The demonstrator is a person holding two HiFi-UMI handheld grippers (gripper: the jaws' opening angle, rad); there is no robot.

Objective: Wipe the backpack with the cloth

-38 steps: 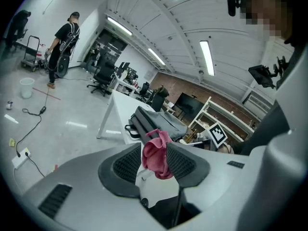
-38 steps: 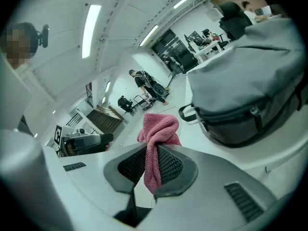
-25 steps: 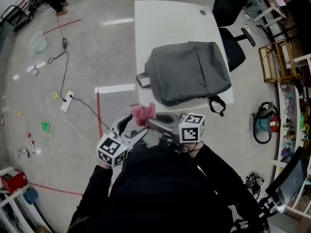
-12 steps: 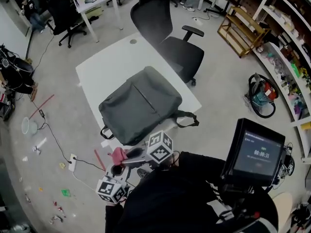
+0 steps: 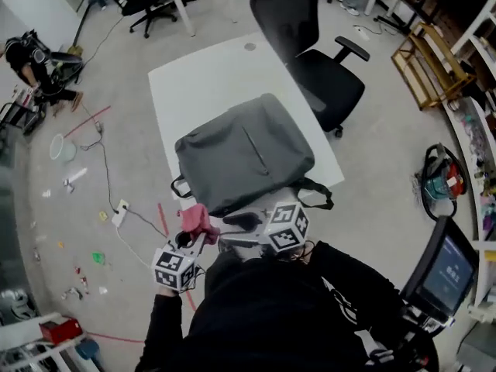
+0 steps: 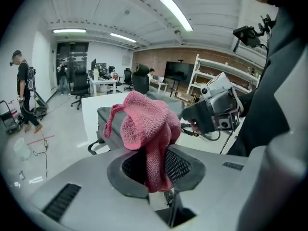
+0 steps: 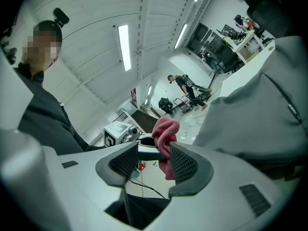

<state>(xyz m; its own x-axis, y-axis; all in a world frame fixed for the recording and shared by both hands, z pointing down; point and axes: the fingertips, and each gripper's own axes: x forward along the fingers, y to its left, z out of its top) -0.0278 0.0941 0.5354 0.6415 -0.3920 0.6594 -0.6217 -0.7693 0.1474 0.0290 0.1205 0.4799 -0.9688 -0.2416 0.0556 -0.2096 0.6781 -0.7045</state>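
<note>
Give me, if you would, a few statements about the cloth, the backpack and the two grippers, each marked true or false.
1. The pink cloth is clamped in the left gripper. True.
2. The backpack lies on the floor. False: it lies on the white table.
3. The right gripper is shut on the cloth. False: its jaws have just been opening and stand apart. The cloth shows in their gap, but the pads do not press it.
4. A black office chair stands at the table's far side. True.
</note>
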